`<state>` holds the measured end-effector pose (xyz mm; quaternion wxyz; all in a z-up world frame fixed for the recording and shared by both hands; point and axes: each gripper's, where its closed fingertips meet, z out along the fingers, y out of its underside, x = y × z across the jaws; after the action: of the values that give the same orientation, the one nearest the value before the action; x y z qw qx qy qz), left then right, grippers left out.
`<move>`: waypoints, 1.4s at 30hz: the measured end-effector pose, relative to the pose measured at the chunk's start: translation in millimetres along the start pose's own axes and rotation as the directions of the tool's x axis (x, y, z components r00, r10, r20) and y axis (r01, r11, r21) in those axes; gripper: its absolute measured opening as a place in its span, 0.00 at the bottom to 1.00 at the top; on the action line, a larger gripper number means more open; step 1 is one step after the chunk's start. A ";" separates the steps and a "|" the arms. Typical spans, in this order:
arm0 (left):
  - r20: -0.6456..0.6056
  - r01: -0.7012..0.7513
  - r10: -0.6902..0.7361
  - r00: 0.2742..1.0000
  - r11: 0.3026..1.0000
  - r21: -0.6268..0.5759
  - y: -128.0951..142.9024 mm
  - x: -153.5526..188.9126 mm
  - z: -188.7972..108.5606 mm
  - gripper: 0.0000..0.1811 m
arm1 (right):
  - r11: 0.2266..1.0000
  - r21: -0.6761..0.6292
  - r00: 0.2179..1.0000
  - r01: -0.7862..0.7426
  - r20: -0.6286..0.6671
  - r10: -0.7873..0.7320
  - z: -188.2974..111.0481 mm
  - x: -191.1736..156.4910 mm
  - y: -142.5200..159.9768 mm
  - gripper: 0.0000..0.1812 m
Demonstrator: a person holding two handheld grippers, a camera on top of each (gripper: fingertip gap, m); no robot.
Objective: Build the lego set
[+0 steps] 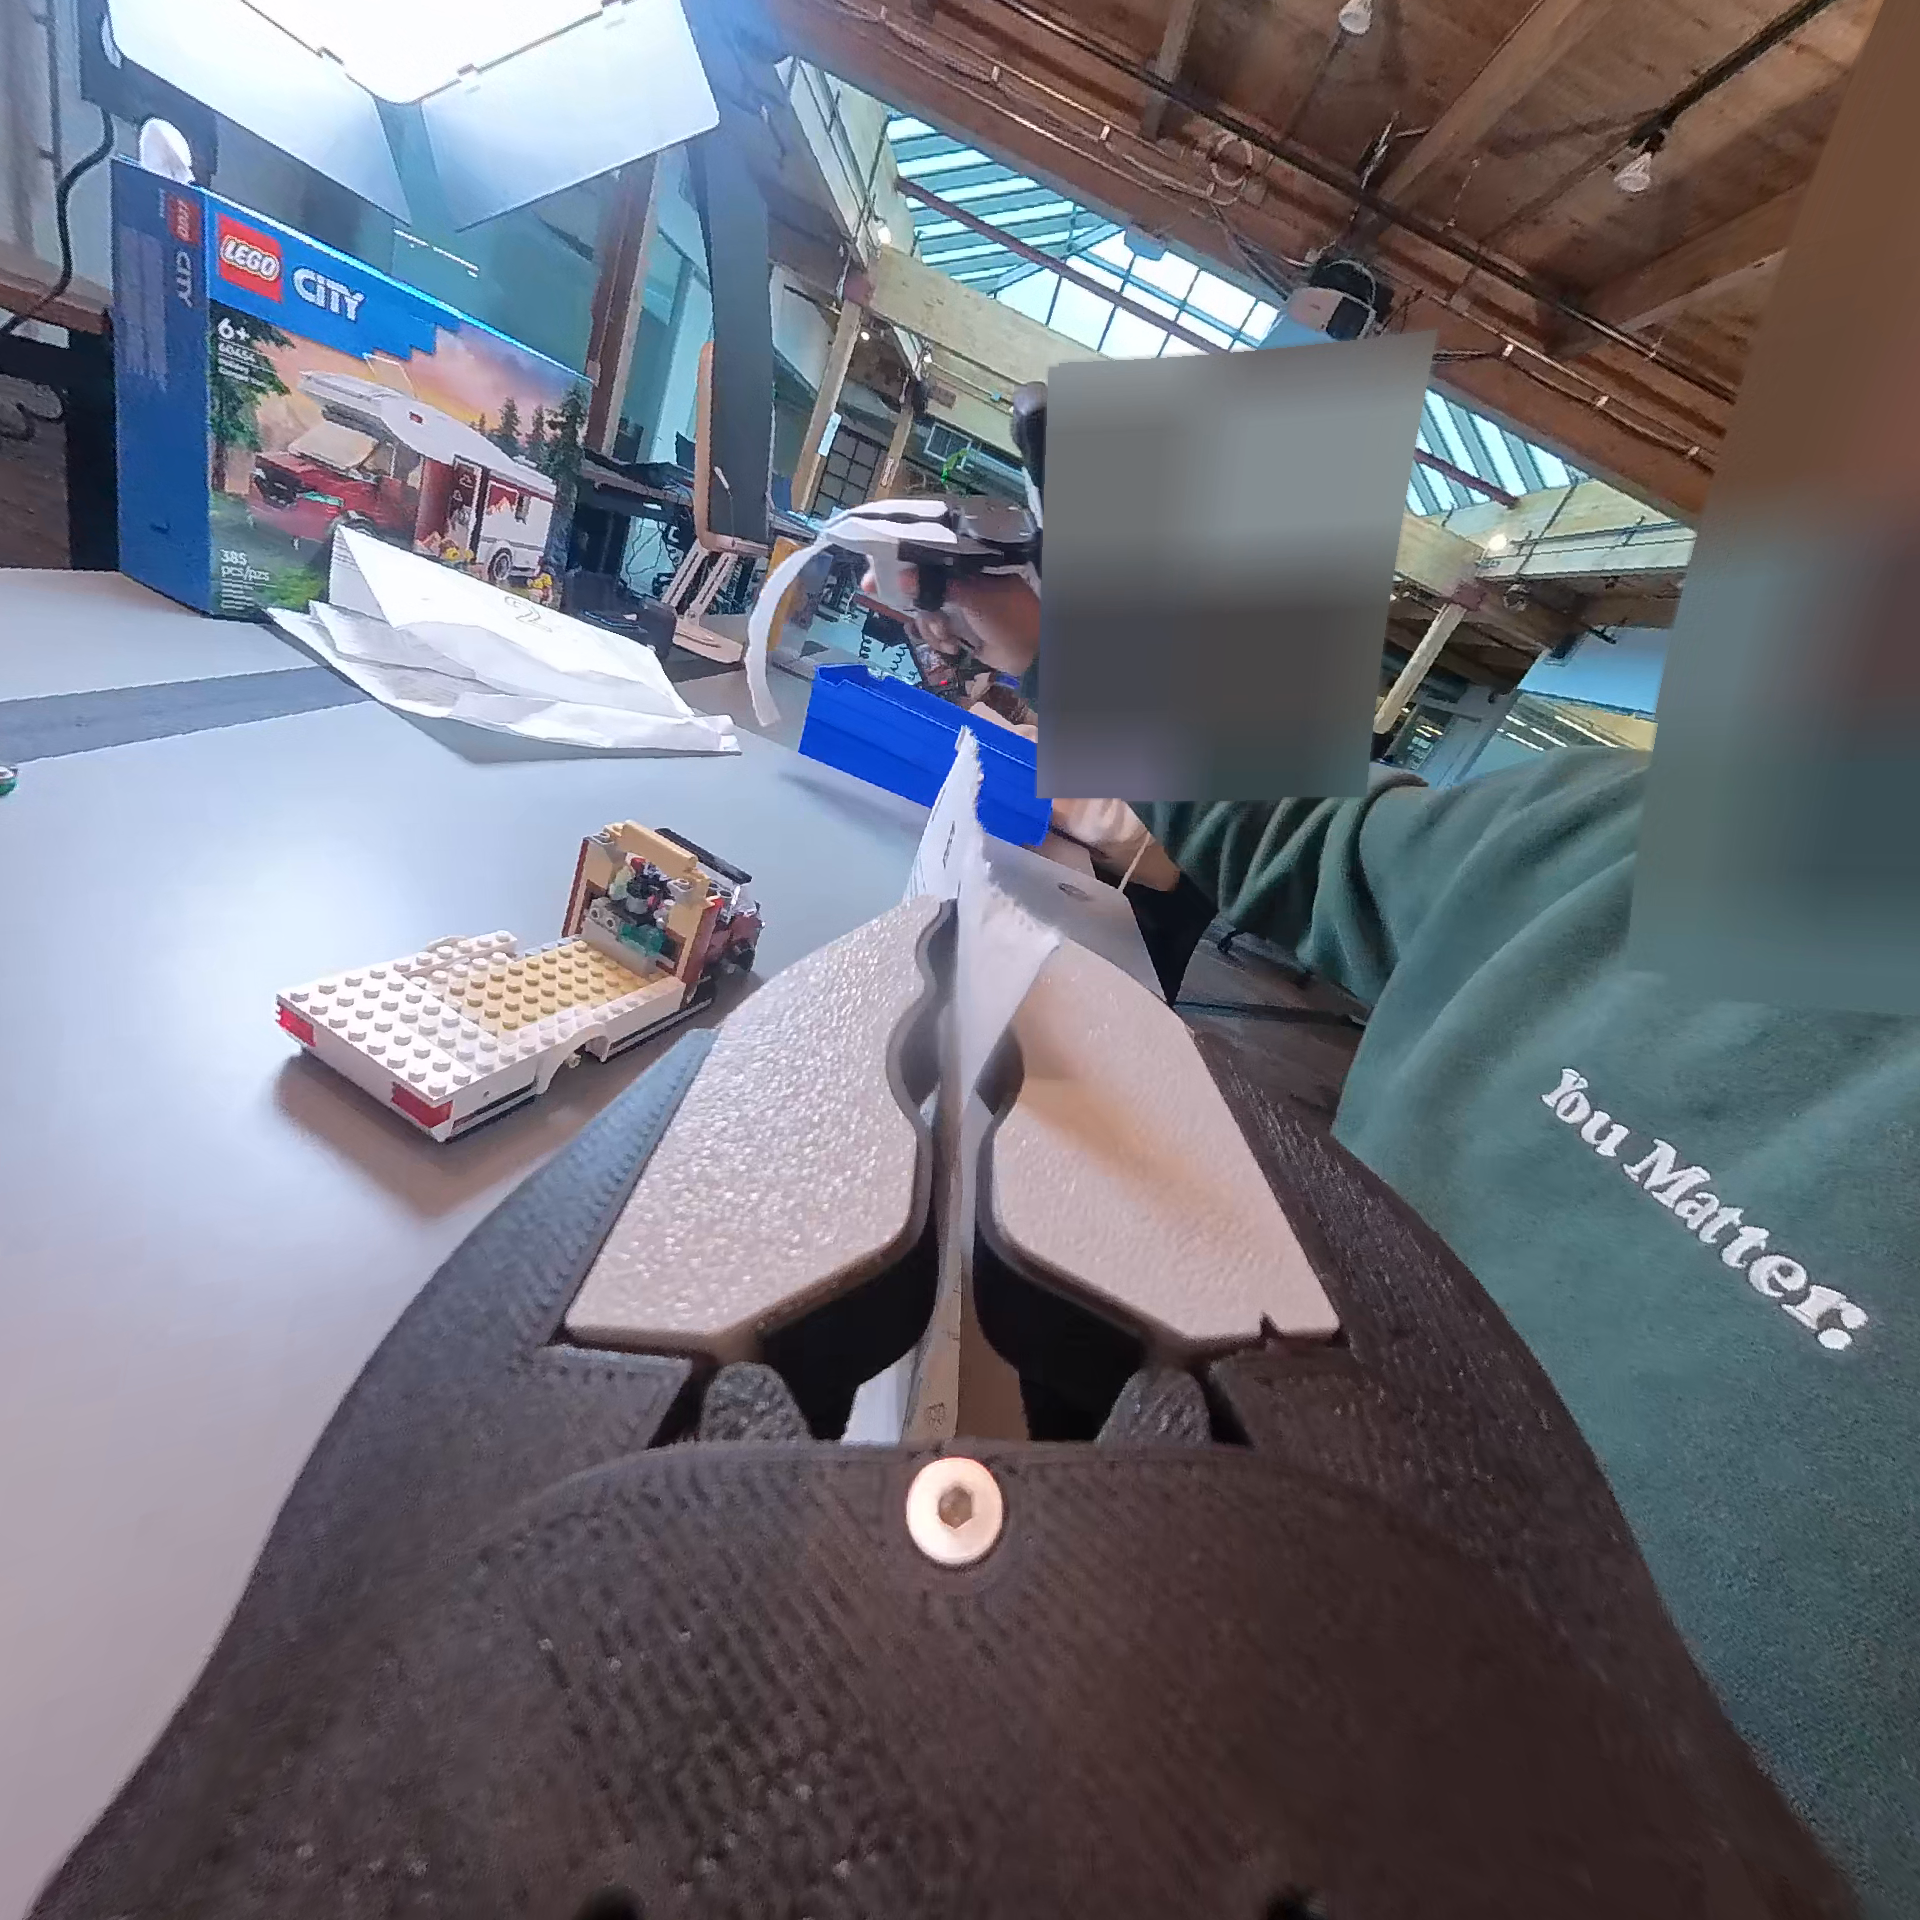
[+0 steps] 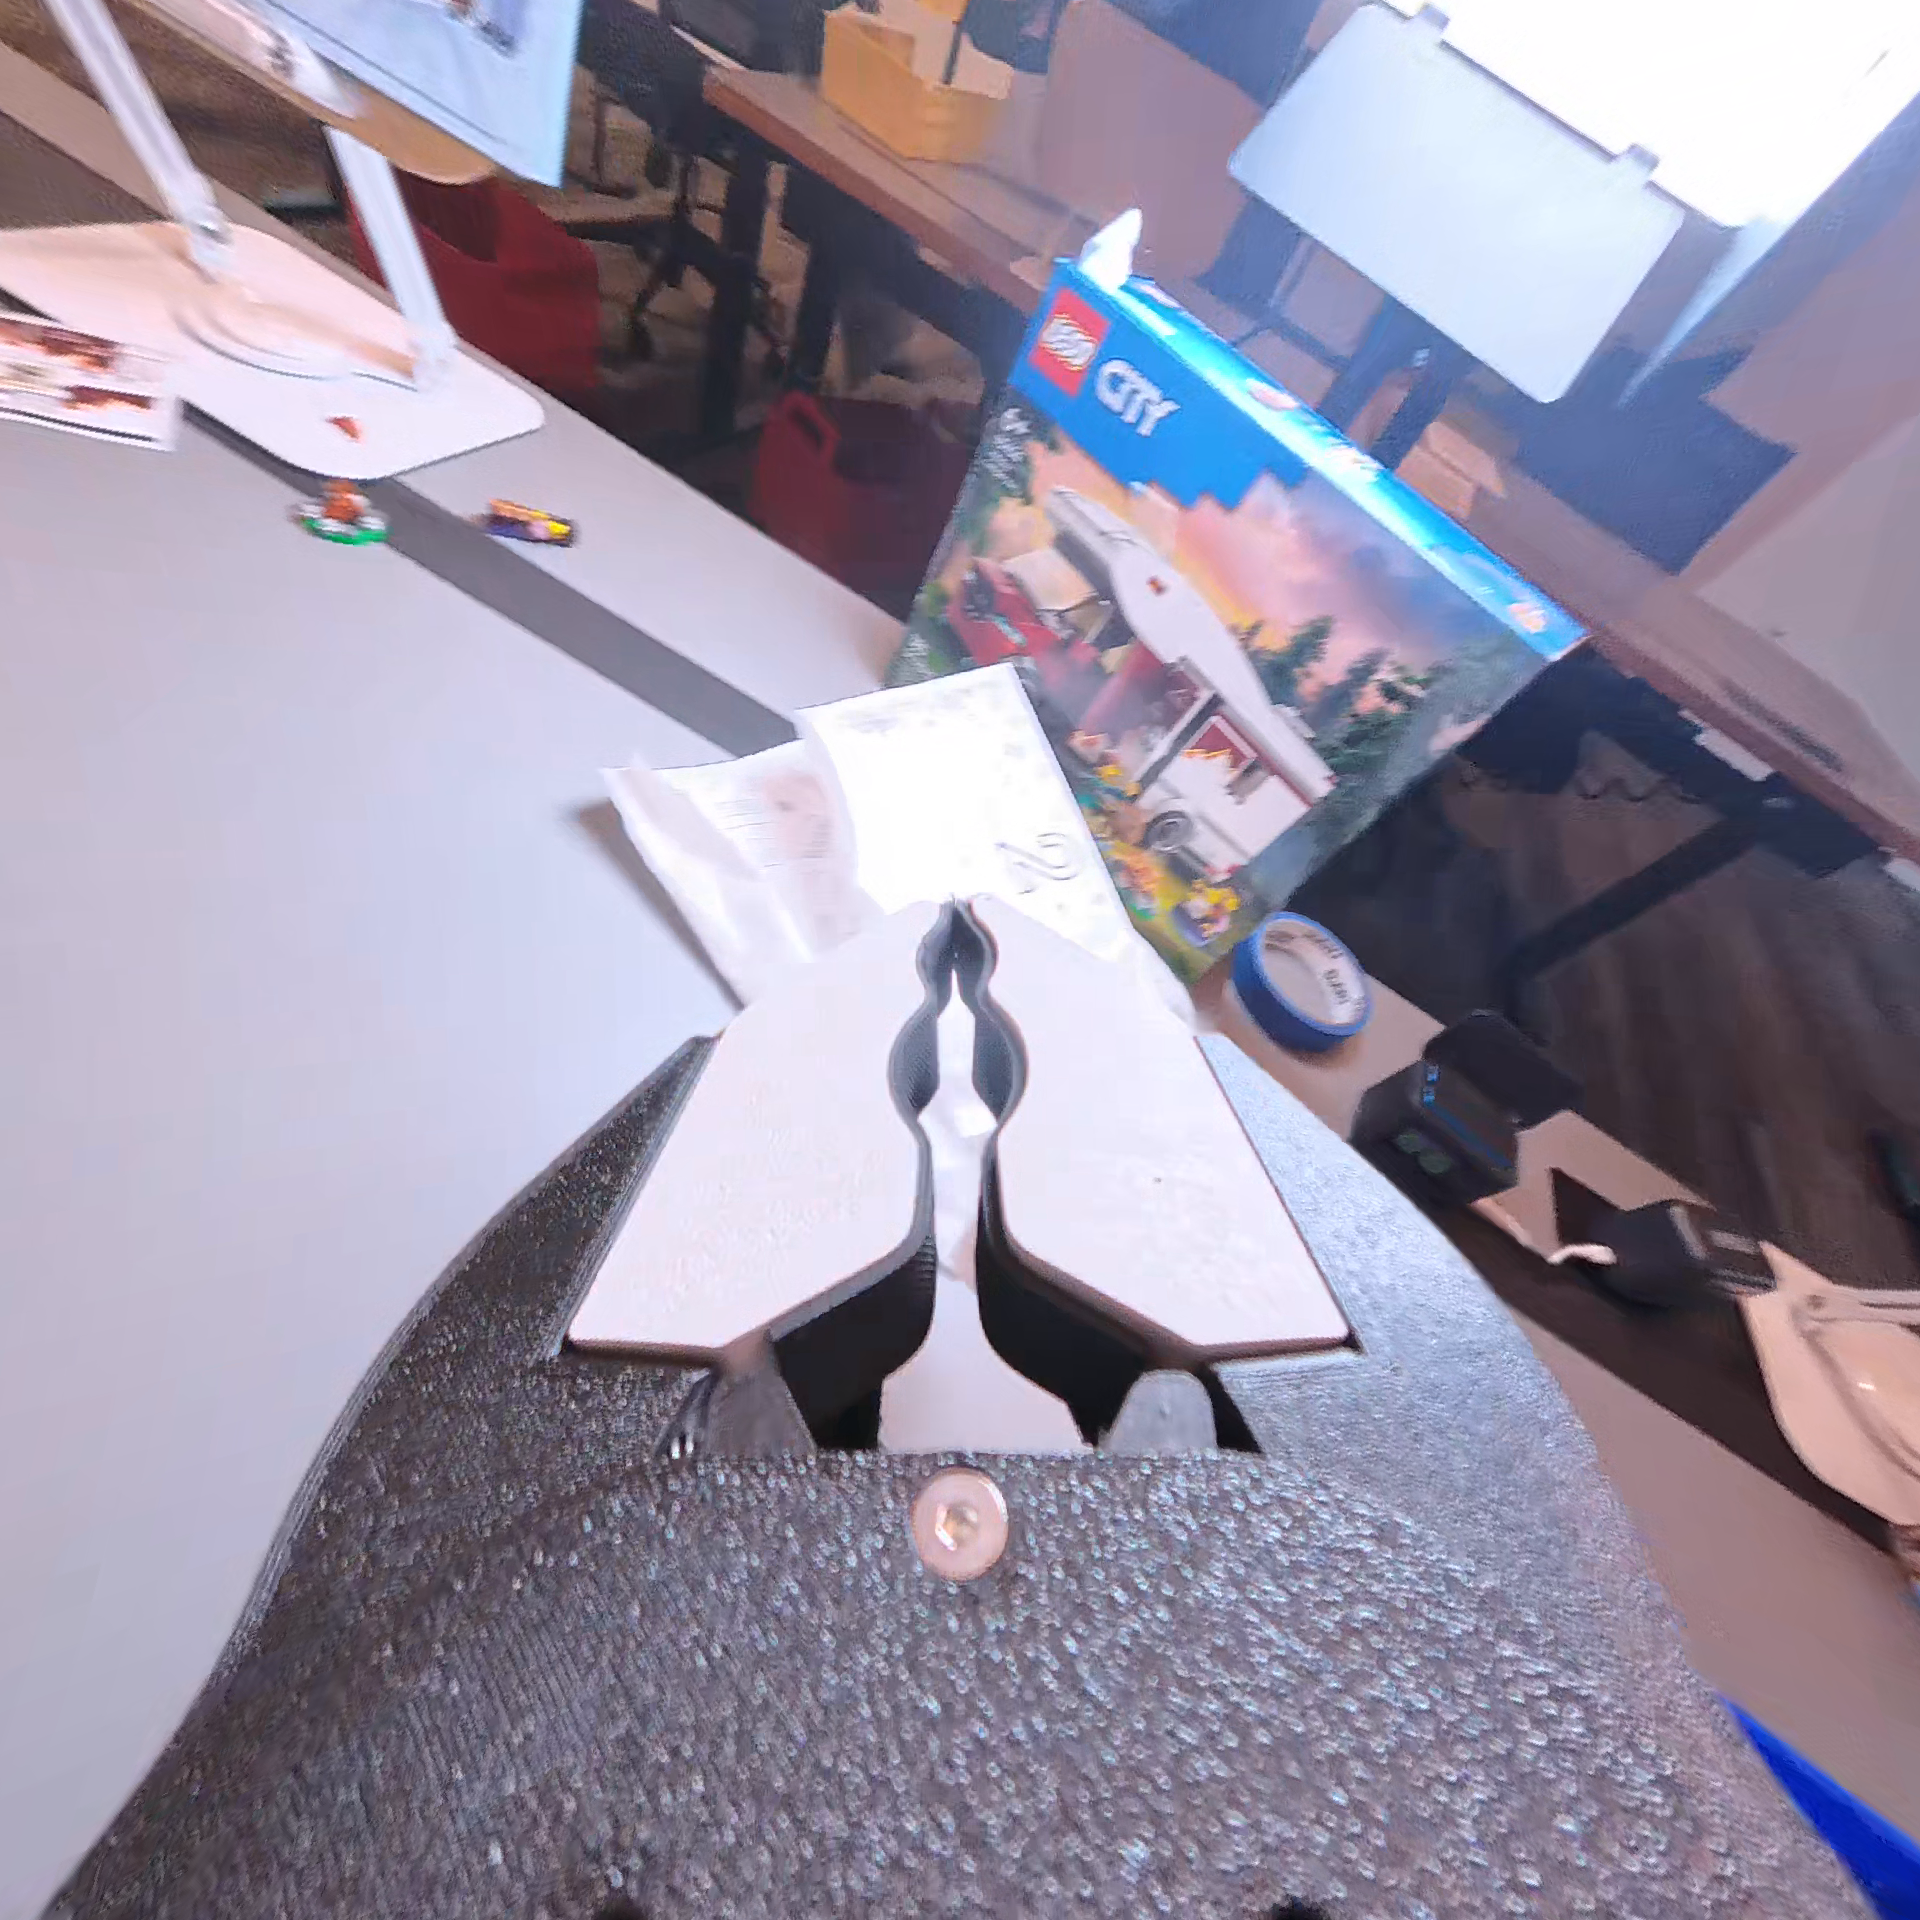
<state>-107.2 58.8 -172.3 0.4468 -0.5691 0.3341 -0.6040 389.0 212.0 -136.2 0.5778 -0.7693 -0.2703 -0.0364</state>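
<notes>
My left gripper (image 1: 948, 920) is shut on a white paper parts bag (image 1: 961, 831) with a torn, jagged top edge, held upright above the table's near edge. The part-built lego vehicle (image 1: 499, 997), white and tan with a brown cabin, stands on the grey table (image 1: 208, 852) to the left of it. My right gripper (image 2: 956, 914) is shut on a torn strip of white paper (image 2: 951, 1153). In the left wrist view it (image 1: 925, 551) is held high and far off, with the strip (image 1: 769, 644) curling down from it.
The lego box (image 1: 343, 436) stands at the back, with flat white paper bags (image 1: 499, 644) before it. A blue bin (image 1: 914, 748) sits at the table edge. A blue tape roll (image 2: 1304, 982), small lego builds (image 2: 343, 514) and a white stand base (image 2: 343, 343) also show. A person's green sleeve (image 1: 1455, 894) is on the right. One gripper's finger ends stand about 55 cm off the other's.
</notes>
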 end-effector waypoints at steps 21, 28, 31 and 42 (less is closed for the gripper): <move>-0.057 0.002 -0.002 0.998 1.000 0.012 1.9 -0.5 6.9 0.00 | 0.911 -0.383 0.969 -0.150 0.128 0.214 -27.7 -39.1 186.3 0.05; -0.052 -0.027 0.027 0.998 1.000 0.001 2.9 5.6 8.9 0.00 | 0.835 -0.532 0.966 -0.140 0.113 0.234 -57.4 -32.1 212.0 0.11; -0.036 -0.047 0.047 0.998 0.999 -0.002 2.9 6.0 9.1 0.00 | 0.874 -0.465 0.965 -0.142 0.131 0.227 -58.7 -37.9 183.8 0.15; -0.016 -0.098 0.097 0.995 0.995 -0.012 3.6 9.9 15.3 0.00 | 0.988 0.153 0.756 0.028 0.644 -0.121 -55.5 -282.5 -43.3 0.16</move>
<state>-91.1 49.9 -169.8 0.4695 -0.5503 0.3688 -0.5837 142.9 64.0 -184.3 0.4962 -0.6820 -0.4864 0.2283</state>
